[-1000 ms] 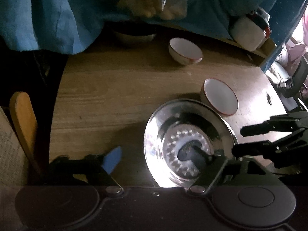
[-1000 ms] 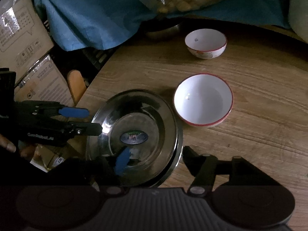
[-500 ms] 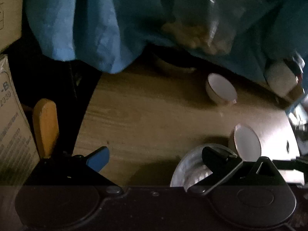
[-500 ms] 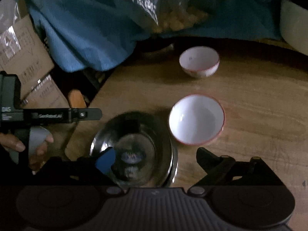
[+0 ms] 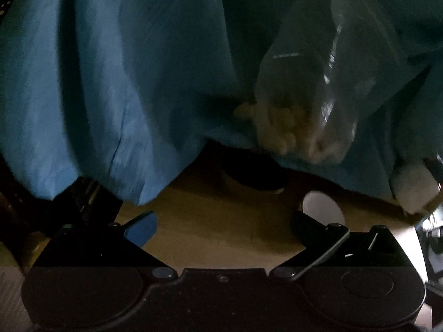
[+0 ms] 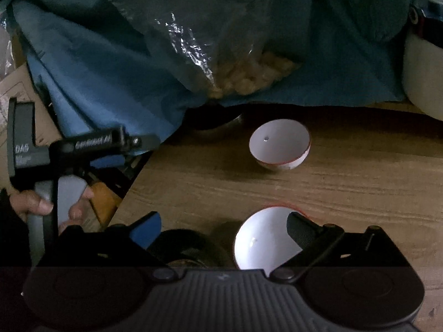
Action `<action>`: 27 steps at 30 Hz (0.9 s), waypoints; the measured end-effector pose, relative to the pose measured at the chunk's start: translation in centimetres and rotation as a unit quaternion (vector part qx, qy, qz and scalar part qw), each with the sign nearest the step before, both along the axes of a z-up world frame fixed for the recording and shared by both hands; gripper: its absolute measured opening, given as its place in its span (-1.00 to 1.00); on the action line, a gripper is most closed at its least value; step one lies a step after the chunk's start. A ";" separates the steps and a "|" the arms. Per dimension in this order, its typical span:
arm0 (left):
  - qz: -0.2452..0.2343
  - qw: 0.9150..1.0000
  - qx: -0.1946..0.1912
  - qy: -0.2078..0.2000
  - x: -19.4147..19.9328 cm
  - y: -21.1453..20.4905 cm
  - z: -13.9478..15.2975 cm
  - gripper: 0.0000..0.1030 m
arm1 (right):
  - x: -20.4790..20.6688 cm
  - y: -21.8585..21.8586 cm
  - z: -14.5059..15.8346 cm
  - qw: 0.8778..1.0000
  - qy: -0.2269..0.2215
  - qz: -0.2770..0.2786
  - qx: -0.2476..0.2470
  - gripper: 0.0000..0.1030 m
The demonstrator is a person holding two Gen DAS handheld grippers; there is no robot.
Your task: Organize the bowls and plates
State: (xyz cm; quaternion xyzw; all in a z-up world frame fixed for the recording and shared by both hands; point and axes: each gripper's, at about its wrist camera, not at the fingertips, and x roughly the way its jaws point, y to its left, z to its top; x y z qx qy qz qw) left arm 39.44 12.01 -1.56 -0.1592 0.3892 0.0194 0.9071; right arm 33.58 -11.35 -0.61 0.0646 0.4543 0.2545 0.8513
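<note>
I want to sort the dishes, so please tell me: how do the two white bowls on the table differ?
The far white bowl is tilted, its opening turned sideways; the near white bowl sits more upright. The far bowl stands fully in view; the near bowl is partly hidden behind the right gripper. Both are white inside with a red rim.

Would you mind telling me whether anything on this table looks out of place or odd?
Yes: a clear bag of pale lumps lies on blue cloth that spills over the table's far edge, half covering a dark bowl. The two white bowls sit upright, apart and empty.
</note>
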 end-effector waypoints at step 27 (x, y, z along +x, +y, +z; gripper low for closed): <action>0.153 0.984 -0.089 0.017 6.9 1.3 -5.1 0.50 | 14.6 4.7 -3.0 0.999 -0.028 -0.005 0.026 0.45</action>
